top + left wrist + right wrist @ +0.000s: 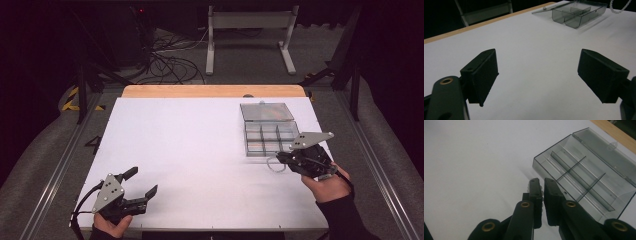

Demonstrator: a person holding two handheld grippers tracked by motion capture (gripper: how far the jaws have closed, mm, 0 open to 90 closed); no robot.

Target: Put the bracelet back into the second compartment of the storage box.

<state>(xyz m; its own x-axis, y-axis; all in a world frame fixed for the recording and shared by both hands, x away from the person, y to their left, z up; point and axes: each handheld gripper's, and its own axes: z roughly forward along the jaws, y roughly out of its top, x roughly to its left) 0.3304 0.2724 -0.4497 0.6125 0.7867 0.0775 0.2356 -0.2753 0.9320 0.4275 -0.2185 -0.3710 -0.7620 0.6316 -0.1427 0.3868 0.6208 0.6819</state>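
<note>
white bead string (274, 163) pinched in right tongs (281, 157)

light: bright white table (200, 160) | surround: dark | focus: soft, grainy

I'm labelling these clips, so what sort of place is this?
Probably a lab or studio set up for recording hand work: a white table under dark curtains, loose cables on the floor behind it, and a clear plastic box with its lid open, laid out as a prop.
</note>
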